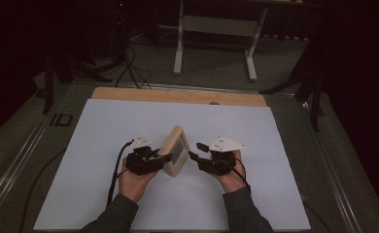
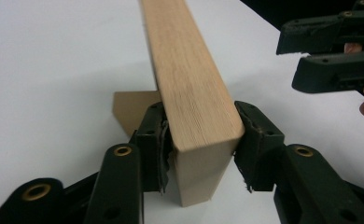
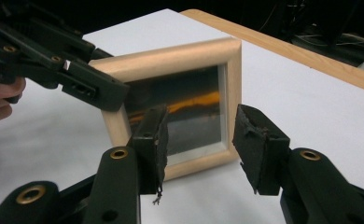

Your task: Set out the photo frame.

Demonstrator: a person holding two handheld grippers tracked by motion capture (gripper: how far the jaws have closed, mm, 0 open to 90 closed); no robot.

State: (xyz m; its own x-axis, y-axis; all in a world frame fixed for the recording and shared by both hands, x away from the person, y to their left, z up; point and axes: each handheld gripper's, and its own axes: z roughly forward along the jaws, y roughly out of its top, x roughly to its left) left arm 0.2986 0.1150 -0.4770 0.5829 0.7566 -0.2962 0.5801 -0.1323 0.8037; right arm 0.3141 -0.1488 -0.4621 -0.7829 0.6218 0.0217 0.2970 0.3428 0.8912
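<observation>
- Left gripper [image 2: 201, 140]: jaws clamped from both sides, pads pressing.
- Right gripper [image 3: 201, 140]: facing the left one, jaws parted, pads touching nothing.

place: lab | signs: dark room, floor cables [image 1: 129, 68], bench frame [image 1: 216, 29]

Picture frame [image 3: 171, 60]: pale wood, visible grain, matt, smooth, rounded edges. Pane [image 3: 189, 112]: glossy, glass-like, reflective. Stand [image 2: 131, 109] behind frame: flat matt brown board, looks like fibreboard or card.

Left gripper [image 2: 201, 140]: matt black plastic arms, brass-coloured metal rivets. Pads [image 2: 159, 144]: black, rubbery, edges frayed.

Right gripper [image 3: 201, 140]: same matt black plastic; pads [image 3: 252, 140] rough and torn at the rim.

Sheet [image 1: 105, 145]: white, matt, smooth, paper-like. Board [image 1: 178, 96] under it: light wood, smooth rounded edge, slight sheen.
</observation>
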